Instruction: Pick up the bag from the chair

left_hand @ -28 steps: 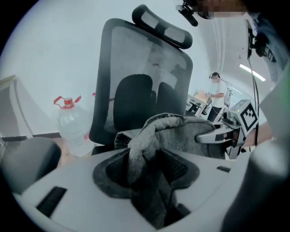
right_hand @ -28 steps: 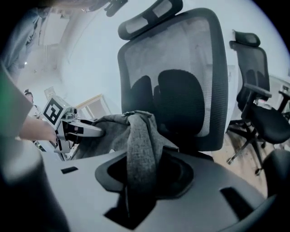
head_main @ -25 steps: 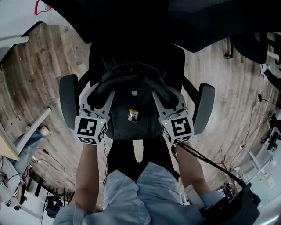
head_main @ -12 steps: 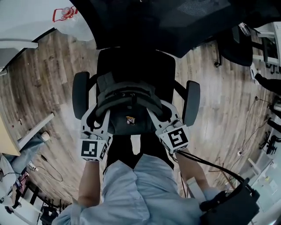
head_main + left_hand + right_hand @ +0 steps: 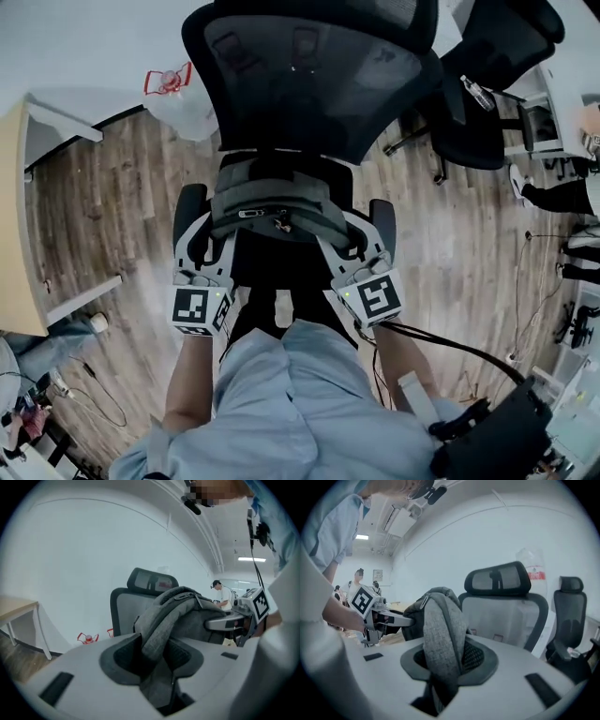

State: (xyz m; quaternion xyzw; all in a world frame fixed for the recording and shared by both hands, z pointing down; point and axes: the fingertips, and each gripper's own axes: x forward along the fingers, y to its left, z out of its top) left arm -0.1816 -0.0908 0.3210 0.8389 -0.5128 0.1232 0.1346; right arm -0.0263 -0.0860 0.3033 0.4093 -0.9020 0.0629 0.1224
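Observation:
A grey fabric backpack (image 5: 270, 199) hangs in the air between my two grippers, lifted off the black mesh office chair (image 5: 309, 80) that stands just beyond it. My left gripper (image 5: 212, 246) is shut on the bag's left shoulder strap (image 5: 161, 627); the grey fabric fills the space between its jaws. My right gripper (image 5: 343, 242) is shut on the right strap (image 5: 443, 637), which bulges up out of its jaws. The chair's seat is hidden under the bag. The chair's backrest (image 5: 136, 604) and headrest (image 5: 499, 578) show behind the bag in both gripper views.
A second dark office chair (image 5: 487, 84) stands at the upper right by a desk. A wooden table (image 5: 19, 216) edges the left side. A red-marked bottle in a plastic bag (image 5: 169, 82) sits by the wall. Cables (image 5: 450, 342) trail from my right arm over the wood floor.
Both grippers have lifted the bag up and toward me, off the seat. The view has tilted upward, bringing the chair's backrest and headrest into sight.

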